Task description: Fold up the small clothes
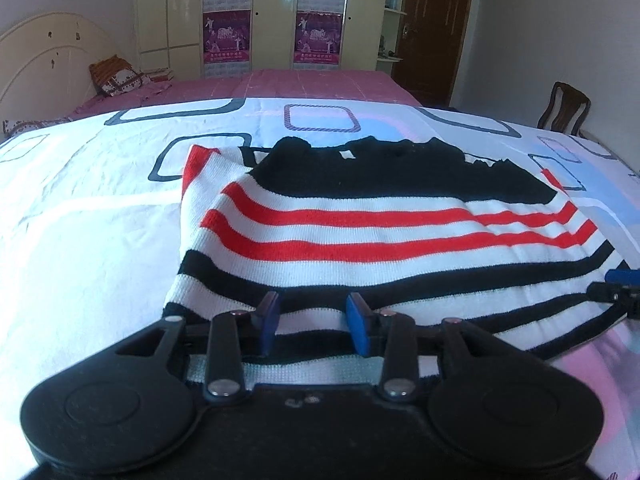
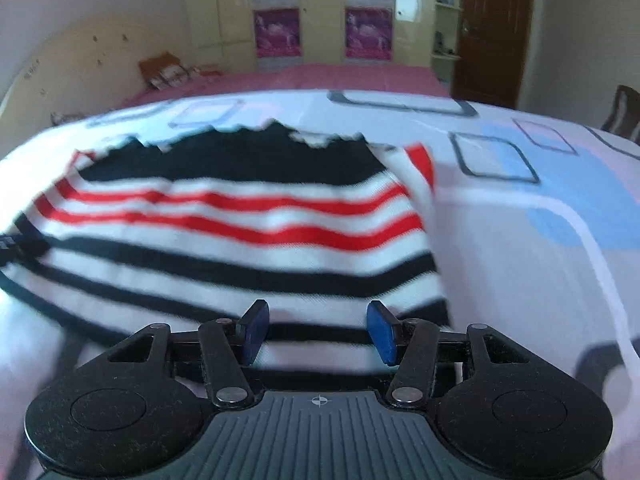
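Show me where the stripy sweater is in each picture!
Left wrist view: the sweater fills the middle, its near edge between the blue pads of the left hand-held gripper.
Right wrist view: the sweater lies from the centre to the left, blurred, its near edge at the right hand-held gripper.
Shared landmark: the purple posters on the wardrobe behind.

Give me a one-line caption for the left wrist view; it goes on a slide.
Left gripper open over the near hem of a striped sweater on a patterned bedsheet.
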A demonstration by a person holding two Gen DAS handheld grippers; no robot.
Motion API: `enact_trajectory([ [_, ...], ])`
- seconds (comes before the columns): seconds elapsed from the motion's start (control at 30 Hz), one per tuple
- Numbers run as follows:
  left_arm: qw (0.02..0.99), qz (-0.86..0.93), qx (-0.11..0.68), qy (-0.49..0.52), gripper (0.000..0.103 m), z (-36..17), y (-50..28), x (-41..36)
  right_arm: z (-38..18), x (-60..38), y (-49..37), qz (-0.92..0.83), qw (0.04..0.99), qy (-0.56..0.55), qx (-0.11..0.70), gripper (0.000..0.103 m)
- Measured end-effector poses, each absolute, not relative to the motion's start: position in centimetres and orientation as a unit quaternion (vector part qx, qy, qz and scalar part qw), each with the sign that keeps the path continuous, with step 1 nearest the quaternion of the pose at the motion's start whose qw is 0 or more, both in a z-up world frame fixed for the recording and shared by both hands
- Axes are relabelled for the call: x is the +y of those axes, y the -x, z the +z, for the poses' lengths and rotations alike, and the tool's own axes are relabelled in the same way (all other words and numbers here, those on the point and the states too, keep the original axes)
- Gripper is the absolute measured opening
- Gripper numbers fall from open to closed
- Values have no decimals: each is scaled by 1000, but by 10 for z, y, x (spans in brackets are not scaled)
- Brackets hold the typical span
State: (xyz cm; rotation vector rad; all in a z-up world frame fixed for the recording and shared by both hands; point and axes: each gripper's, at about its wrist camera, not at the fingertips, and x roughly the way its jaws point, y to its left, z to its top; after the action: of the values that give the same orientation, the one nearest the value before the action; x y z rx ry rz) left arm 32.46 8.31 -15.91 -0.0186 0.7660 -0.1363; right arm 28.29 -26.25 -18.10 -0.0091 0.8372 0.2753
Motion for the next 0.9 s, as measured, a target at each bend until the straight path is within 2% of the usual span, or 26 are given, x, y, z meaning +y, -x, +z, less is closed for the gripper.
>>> enact_trajectory([
  [0.23, 917, -66, 392, 16, 38, -151, -328, 87, -173, -255, -279, 108, 902, 9, 418, 53],
  [0.37, 912, -64, 404, 22, 54, -143, -323, 90, -154, -244, -280, 129, 906, -20, 402, 53],
  [0.53, 904, -63, 421, 41, 62, -137, -319, 97, -139, -205, -283, 172, 906, -14, 386, 53],
  [0.9, 863, -70, 478, 149, 64, -145, -295, 128, -136, -153, -300, 212, 900, -22, 381, 53],
])
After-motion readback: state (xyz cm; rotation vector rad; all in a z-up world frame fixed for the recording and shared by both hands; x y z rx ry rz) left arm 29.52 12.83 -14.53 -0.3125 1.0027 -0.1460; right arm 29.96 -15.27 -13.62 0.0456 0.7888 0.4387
